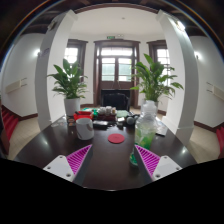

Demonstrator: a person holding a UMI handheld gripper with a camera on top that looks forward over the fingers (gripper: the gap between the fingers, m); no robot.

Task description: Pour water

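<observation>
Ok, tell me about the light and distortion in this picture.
Gripper view: daylight from the far windows leaves the dark table dim with faint sheen; wide lens bends walls and pillars; the clear bottle stands just beyond the open gripper.

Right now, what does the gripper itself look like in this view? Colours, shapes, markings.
Only the gripper shows; no hand, sleeve or cable is in view. It has two pale, wedge-shaped fingers, each bearing a magenta pad with a ridged, striped texture on its inner face. No lettering or other markings can be made out.
</observation>
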